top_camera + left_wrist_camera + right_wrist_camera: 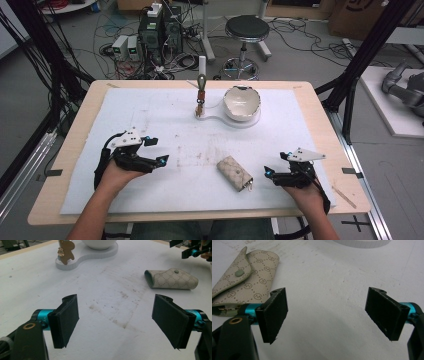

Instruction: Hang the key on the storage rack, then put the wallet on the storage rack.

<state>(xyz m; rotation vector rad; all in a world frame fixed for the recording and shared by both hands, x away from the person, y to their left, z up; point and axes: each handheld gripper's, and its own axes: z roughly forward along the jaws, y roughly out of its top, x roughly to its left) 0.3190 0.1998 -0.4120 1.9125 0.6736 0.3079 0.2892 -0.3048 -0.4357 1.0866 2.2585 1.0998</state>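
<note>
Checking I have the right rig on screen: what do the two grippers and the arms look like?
Both the left gripper and the right gripper are black, with teal-lit tips, flat black pads on teal rods and a grey three-cornered plate on top. A black cable trails down each wrist. The forearms are bare, no sleeves.

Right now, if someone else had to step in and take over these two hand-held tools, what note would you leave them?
Left tool: open, nothing between its jaws, over the white mat.
Right tool: open, empty, just right of the key pouch.
Key pouch: lies flat on the mat between the two tools, snap flap closed, metal ring showing at one end.
Far side: white bowl on a white stand, with a small bear charm hanging from its post.
Done: nothing I can tell. Left: probably pick up the pouch.
</note>
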